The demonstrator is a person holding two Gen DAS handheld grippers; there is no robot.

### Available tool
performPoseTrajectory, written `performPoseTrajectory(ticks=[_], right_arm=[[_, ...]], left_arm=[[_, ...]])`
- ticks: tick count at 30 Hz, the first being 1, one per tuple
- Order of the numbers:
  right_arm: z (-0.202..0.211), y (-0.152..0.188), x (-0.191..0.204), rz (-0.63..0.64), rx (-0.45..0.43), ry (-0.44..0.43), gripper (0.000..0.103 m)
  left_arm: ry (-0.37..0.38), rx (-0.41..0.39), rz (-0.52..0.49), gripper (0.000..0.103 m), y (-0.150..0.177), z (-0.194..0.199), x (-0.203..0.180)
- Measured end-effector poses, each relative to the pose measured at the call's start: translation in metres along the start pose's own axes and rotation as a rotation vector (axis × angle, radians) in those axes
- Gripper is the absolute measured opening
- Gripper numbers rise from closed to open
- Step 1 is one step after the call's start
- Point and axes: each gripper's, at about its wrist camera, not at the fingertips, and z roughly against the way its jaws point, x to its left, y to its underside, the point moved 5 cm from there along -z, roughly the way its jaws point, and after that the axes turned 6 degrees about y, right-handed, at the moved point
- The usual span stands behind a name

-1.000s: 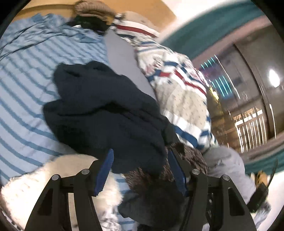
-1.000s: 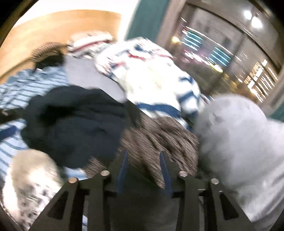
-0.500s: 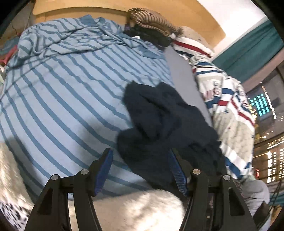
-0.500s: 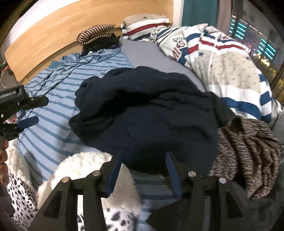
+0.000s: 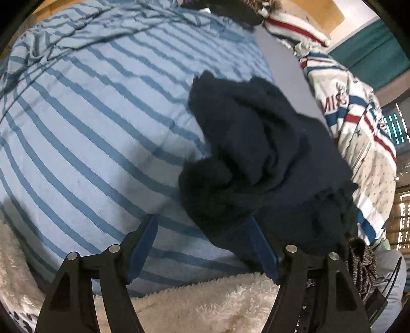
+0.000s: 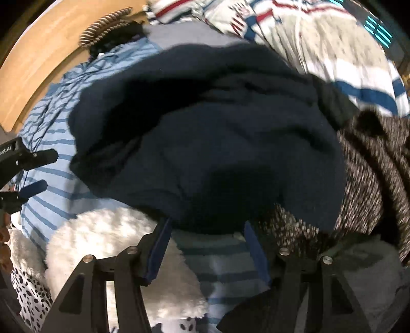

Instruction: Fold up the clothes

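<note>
Left wrist view first: nearest the lens lies a cream fleece blanket, and right above it the left gripper is angled down at the bed, its jaws parting, nothing pinched between them. The right-hand blue pad sits against the near hem of the crumpled navy garment; whether it actually touches, I cannot tell. That garment is heaped on the blue-striped sheet, which runs away to the left. Beyond it, a grey strip of bedding, then a star-and-stripe quilt along the right edge.

Over to the right wrist view: the right gripper is spreading its jaws too, empty, poised over the striped sheet at the navy garment's near edge. White fleece bulges at lower left with a spotted fabric beside it. A speckled brown knit lies touching the garment on the right. The left gripper pokes in from the far left. Farthest back, a striped knit item rests by the wooden headboard.
</note>
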Motion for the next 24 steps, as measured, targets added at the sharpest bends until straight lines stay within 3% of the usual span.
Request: performPoseTrajectory(ticks=[9, 13, 24], right_arm=[[-0.013, 0.000, -0.004, -0.029, 0.020, -0.012, 0.066], [-0.012, -0.011, -0.002, -0.033, -0.003, -0.006, 0.070], [-0.002, -0.042, 0.005, -0.053, -0.053, -0.037, 0.072]], left_arm=[[-0.017, 0.098, 0.024, 0.074, 0.004, -0.035, 0.004], [-0.043, 0.129, 0.012, 0.074, 0.002, -0.048, 0.006], [-0.088, 0.219, 0.001, 0.074, 0.006, -0.074, 0.013]])
